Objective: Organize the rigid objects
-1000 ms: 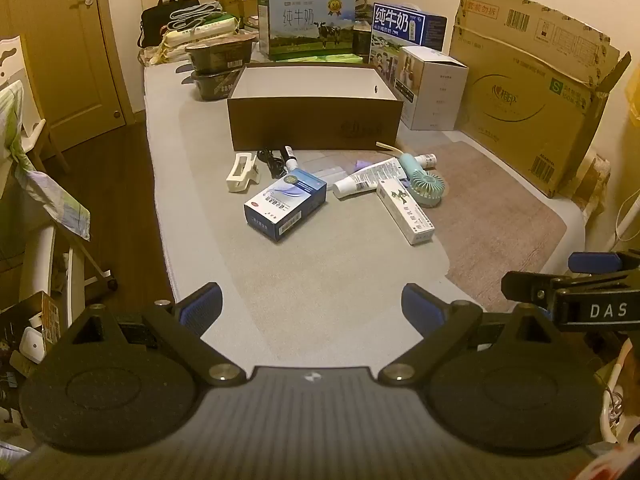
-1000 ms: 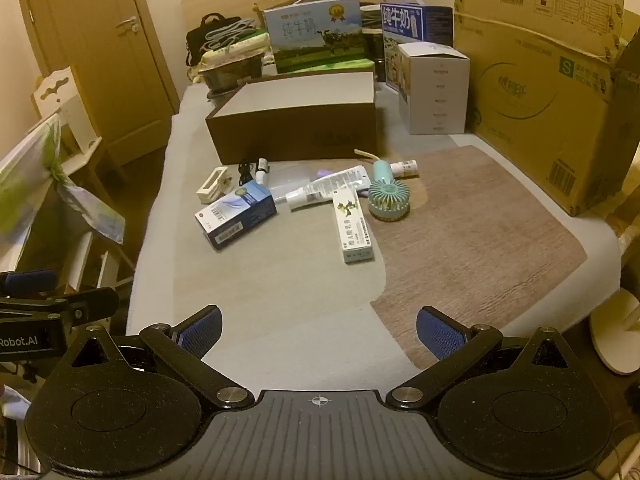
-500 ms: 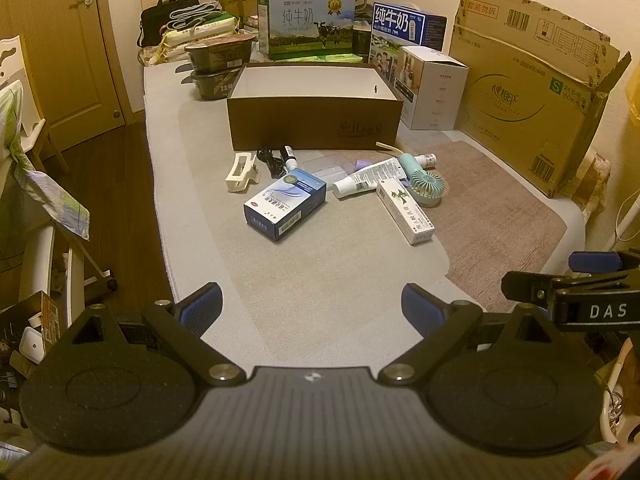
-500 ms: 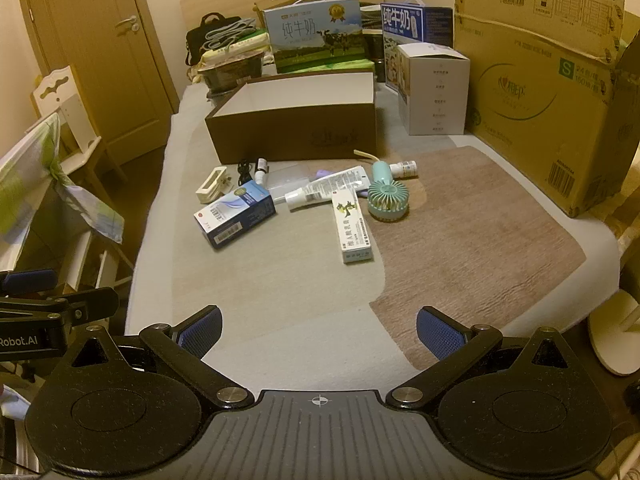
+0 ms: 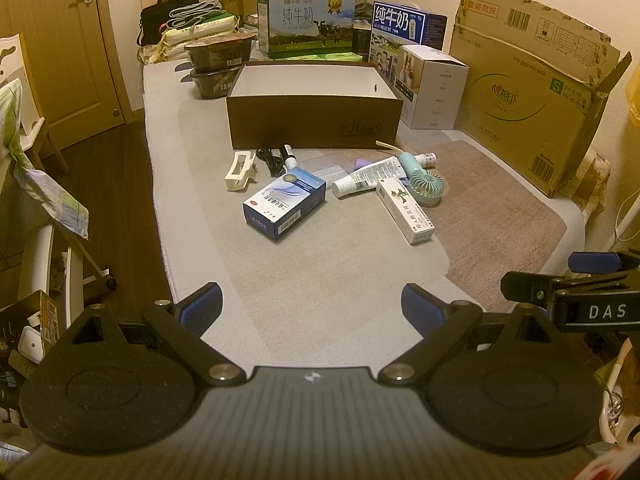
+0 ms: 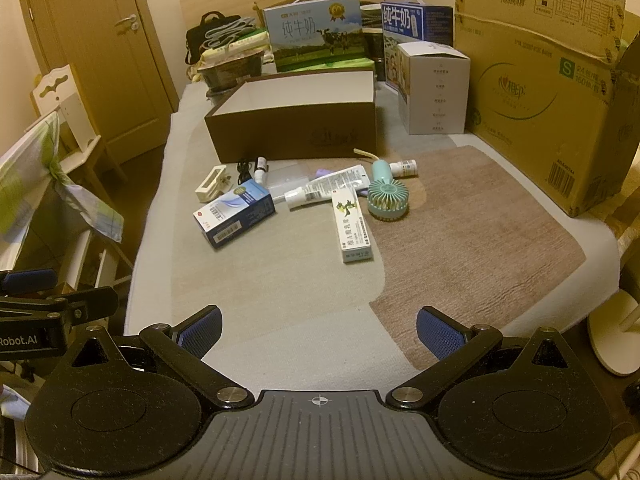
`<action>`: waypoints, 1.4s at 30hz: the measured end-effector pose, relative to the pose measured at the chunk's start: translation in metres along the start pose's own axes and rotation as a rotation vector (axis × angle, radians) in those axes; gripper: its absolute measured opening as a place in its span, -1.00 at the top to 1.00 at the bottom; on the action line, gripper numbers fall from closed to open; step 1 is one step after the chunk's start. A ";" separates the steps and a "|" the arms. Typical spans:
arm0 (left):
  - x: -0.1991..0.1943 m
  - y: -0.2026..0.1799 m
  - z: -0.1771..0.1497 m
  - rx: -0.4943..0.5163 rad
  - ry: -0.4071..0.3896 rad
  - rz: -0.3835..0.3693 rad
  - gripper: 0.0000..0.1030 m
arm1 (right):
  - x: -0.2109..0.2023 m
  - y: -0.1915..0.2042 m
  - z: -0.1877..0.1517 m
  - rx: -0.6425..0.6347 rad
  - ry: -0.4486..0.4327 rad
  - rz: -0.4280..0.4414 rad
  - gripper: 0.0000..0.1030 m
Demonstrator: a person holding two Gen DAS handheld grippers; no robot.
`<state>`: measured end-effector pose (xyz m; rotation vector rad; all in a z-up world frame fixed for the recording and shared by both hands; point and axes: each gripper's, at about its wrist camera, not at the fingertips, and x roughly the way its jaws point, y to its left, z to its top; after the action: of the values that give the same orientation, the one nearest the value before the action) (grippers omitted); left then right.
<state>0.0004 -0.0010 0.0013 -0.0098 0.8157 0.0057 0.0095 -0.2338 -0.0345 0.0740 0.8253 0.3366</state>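
Nothing has shifted since a moment ago: both the left gripper [image 5: 311, 307] and right gripper [image 6: 319, 331] hang back with jaws spread wide, empty. Ahead of the brown box [image 5: 314, 120], whose floor is hidden, the blue carton [image 5: 285, 201], tube box [image 5: 405, 210] and fan [image 5: 425, 187] crowd half-covered small items.

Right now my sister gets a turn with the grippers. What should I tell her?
Left gripper: open, holds nothing, back from the pile.
Right gripper: open, holds nothing too.
Brown box: open, nothing seen inside.
In front of it on the mat: blue box, white carton, tube, mint fan, white clip.
Done: nothing packed.
Left: probably all of them go into the box.
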 end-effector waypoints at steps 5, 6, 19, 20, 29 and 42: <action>0.000 0.000 0.000 0.000 0.000 0.000 -0.86 | -0.001 0.001 0.001 0.000 0.000 0.000 -1.00; 0.000 0.000 0.000 0.000 0.000 0.000 -0.86 | -0.001 0.002 0.001 0.000 0.000 0.000 -1.00; 0.000 0.000 0.000 -0.001 0.000 0.000 -0.86 | 0.002 -0.001 0.000 0.001 0.004 -0.001 -1.00; 0.000 0.000 0.000 -0.001 0.000 0.000 -0.86 | 0.002 -0.001 0.000 0.001 0.004 -0.001 -1.00; 0.000 0.000 0.000 -0.001 -0.001 0.000 -0.86 | 0.002 0.000 0.001 0.000 0.004 -0.002 -1.00; 0.003 -0.003 0.001 0.000 -0.001 -0.001 -0.86 | 0.002 0.000 0.001 -0.003 0.005 -0.002 -1.00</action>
<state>0.0036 -0.0045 -0.0001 -0.0107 0.8147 0.0048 0.0115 -0.2333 -0.0356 0.0695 0.8301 0.3363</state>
